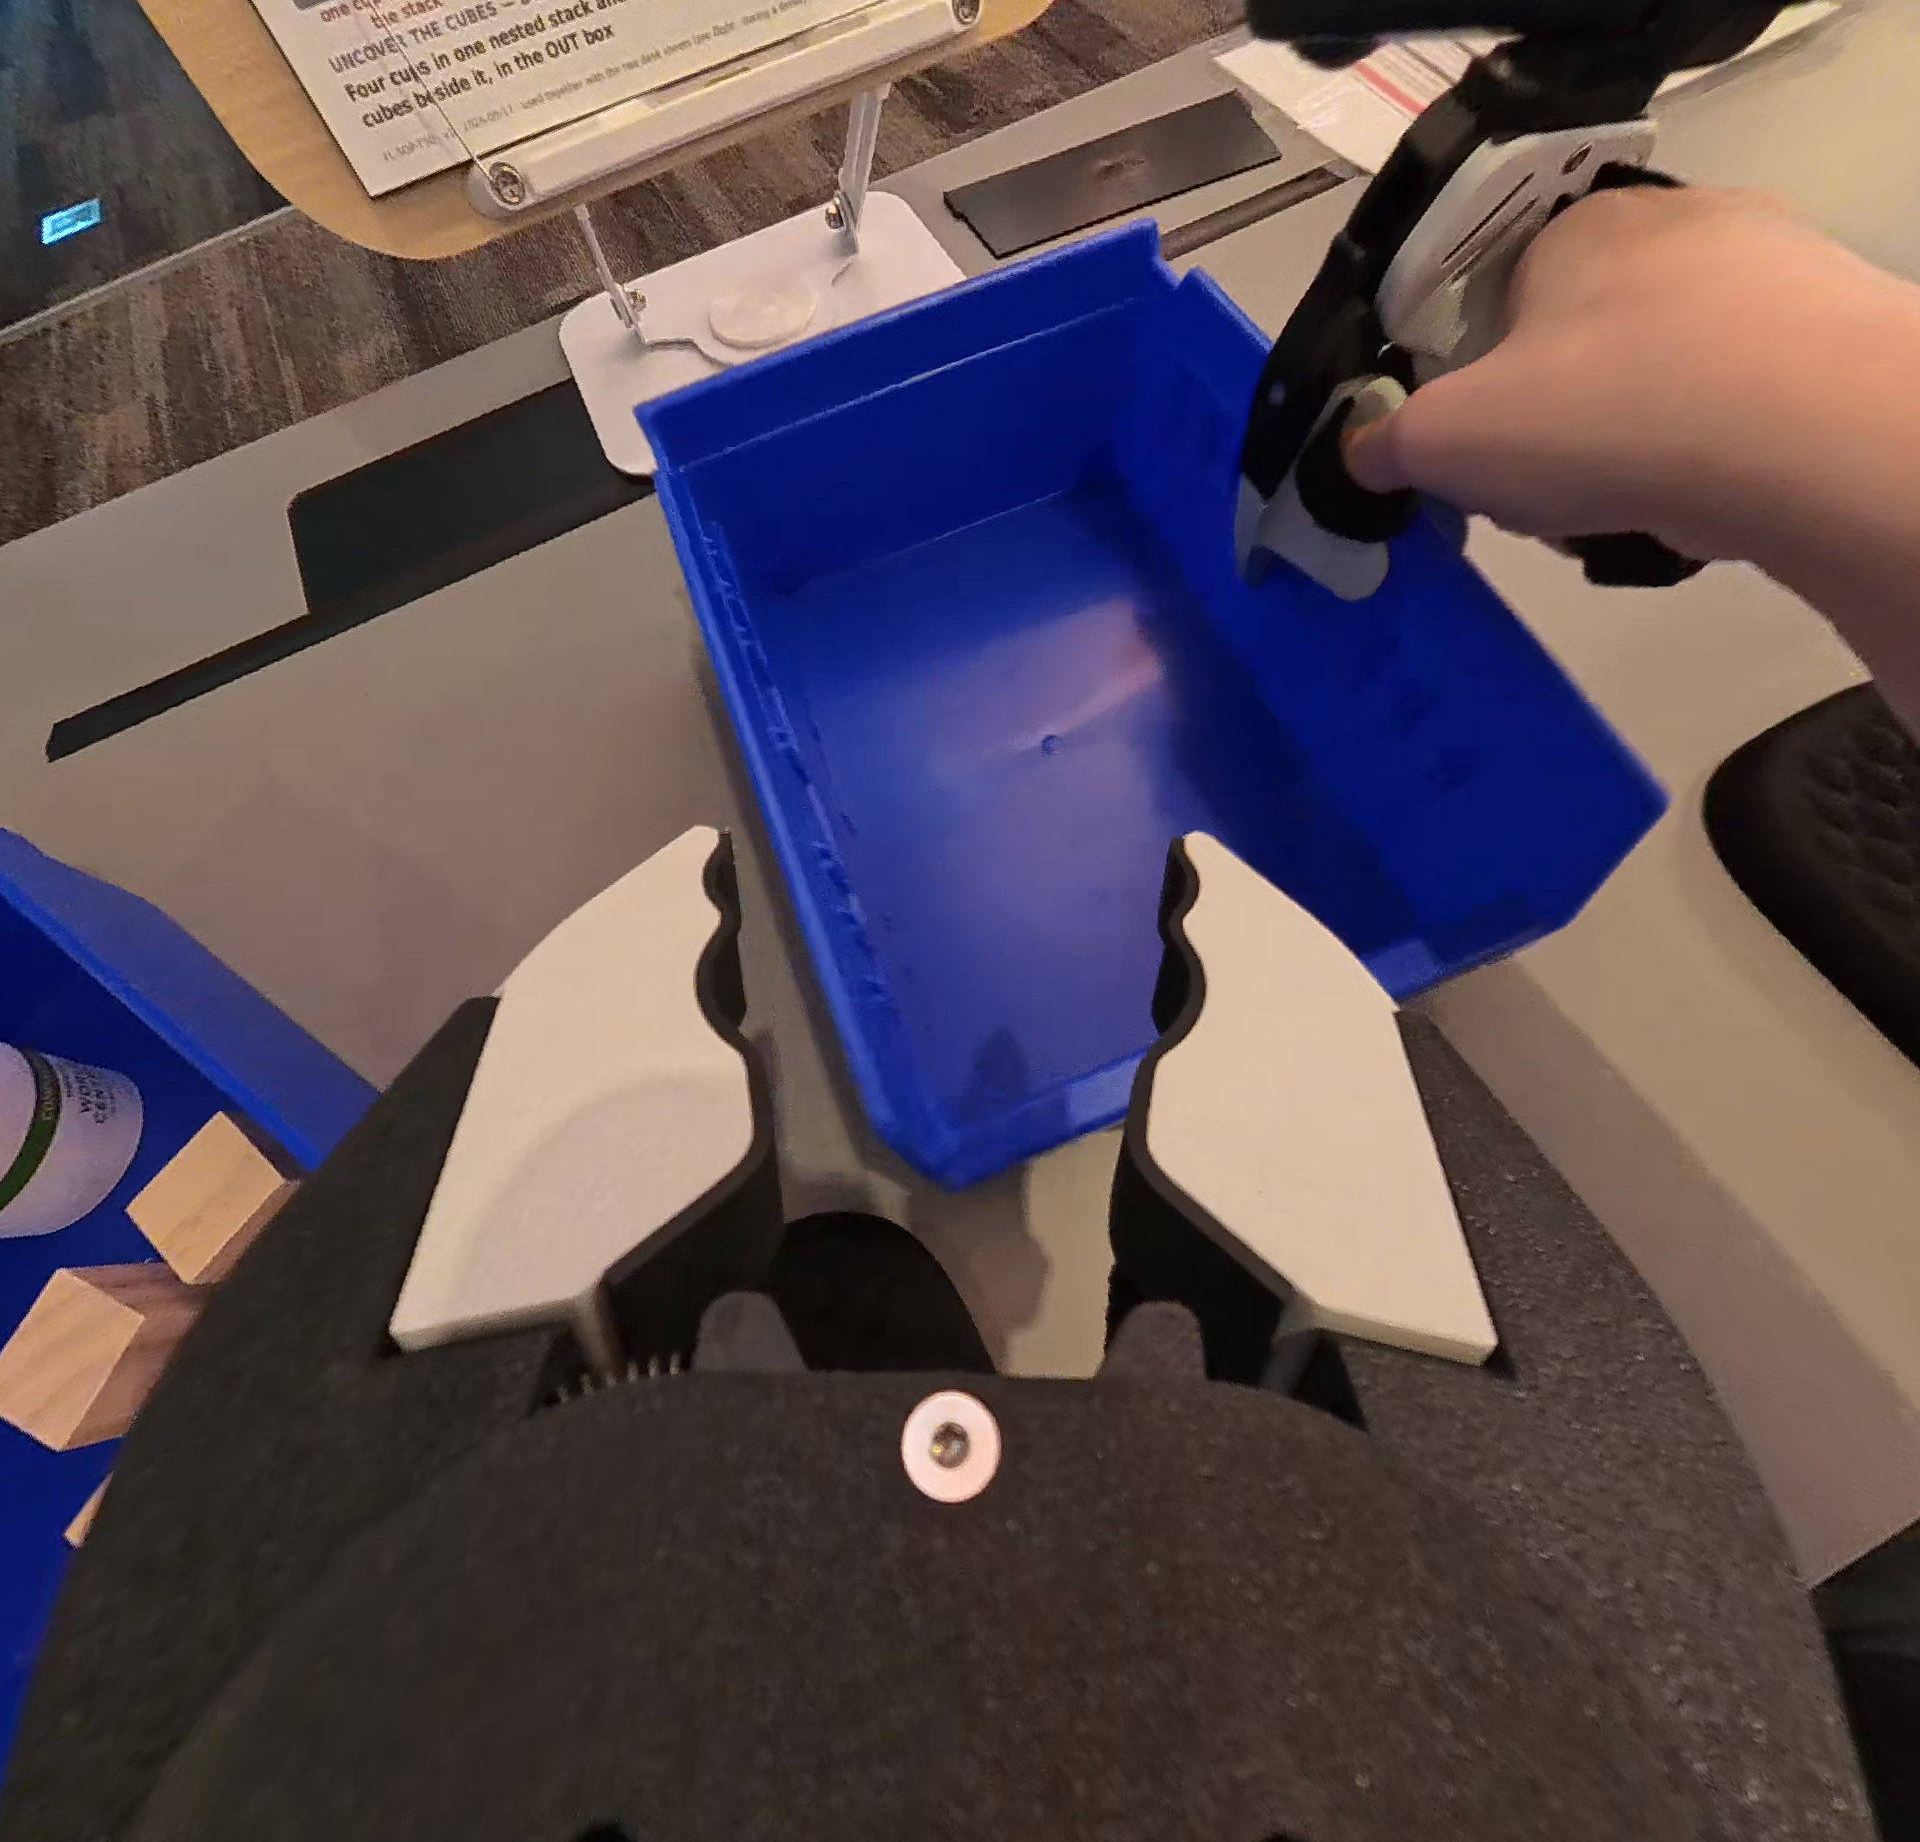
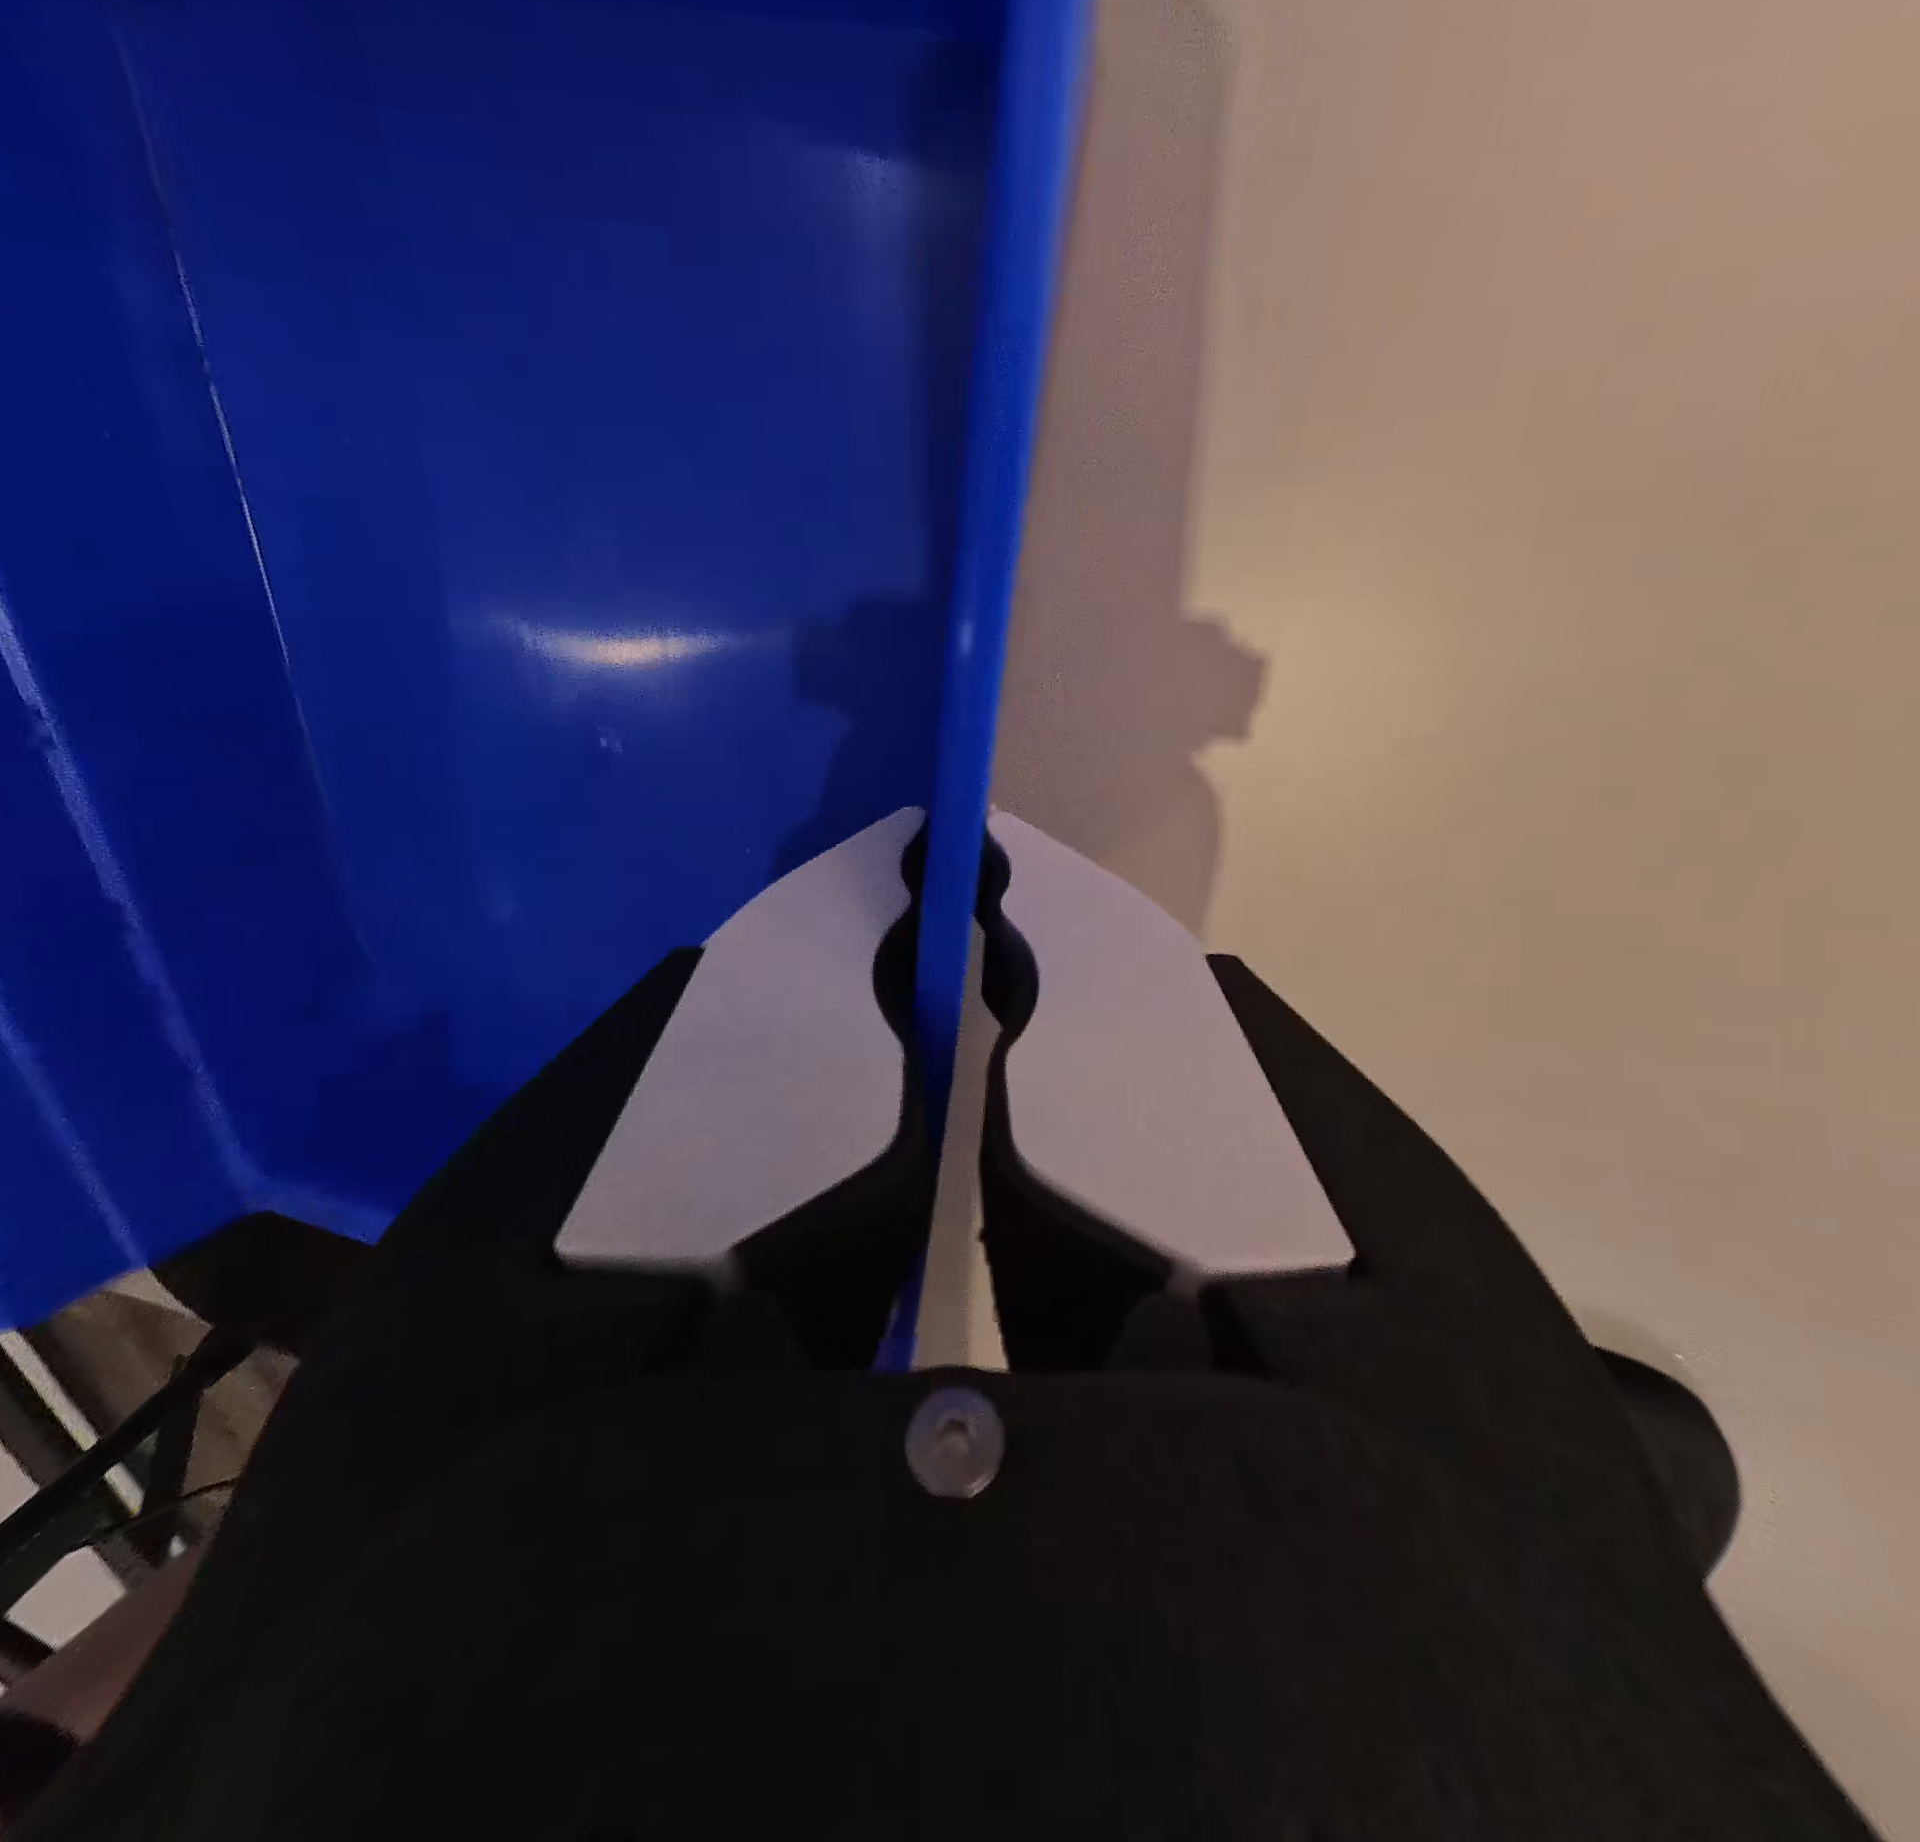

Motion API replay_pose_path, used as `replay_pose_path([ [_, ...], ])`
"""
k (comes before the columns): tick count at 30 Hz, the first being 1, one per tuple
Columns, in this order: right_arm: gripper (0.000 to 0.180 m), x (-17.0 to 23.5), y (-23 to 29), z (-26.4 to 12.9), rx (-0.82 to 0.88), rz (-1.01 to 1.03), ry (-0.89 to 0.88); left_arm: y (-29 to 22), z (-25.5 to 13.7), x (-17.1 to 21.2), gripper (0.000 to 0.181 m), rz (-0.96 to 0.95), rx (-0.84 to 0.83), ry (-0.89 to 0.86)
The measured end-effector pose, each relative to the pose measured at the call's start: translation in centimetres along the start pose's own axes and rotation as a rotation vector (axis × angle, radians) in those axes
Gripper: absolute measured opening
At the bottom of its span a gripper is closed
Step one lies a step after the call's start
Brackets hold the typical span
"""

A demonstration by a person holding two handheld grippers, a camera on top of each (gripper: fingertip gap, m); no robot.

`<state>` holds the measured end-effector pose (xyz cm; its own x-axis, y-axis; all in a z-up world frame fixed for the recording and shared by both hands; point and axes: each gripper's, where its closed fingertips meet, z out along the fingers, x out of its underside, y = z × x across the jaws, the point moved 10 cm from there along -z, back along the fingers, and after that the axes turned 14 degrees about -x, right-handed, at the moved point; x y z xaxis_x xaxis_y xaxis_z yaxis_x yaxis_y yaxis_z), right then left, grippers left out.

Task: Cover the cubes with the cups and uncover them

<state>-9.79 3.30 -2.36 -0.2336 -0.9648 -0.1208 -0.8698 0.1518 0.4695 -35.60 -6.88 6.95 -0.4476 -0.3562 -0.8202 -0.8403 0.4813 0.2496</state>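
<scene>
While the right gripper (image 2: 951, 857) is pinched tight on the side wall of the empty blue bin (image 1: 935, 566), the left gripper (image 1: 951, 847) hangs over the bin's near corner with its fingers spread wide, holding nothing. Off to its left, a second blue bin (image 1: 156, 971) holds the wooden cubes (image 1: 73, 1345) and a white cup (image 1: 52, 1138) lying just beside them.

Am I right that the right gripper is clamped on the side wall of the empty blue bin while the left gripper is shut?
Not quite: the left gripper is open, its fingers spread apart in the left wrist view. The right gripper does clamp the empty blue bin's side wall.
</scene>
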Motion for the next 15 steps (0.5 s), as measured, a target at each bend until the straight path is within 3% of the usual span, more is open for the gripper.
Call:
replay_pose_path([
  [8, 0.005, -0.9, -4.6, -2.8, -0.045, -0.003, 0.027, -1.3, -0.1, -0.1, 0.075, 0.003, 0.025, -0.016],
  [15, 0.004, -2.2, -13.4, -9.1, -0.131, 0.074, -0.088, -3.7, -0.4, -0.5, 0.074, 0.036, 0.069, -0.042],
])
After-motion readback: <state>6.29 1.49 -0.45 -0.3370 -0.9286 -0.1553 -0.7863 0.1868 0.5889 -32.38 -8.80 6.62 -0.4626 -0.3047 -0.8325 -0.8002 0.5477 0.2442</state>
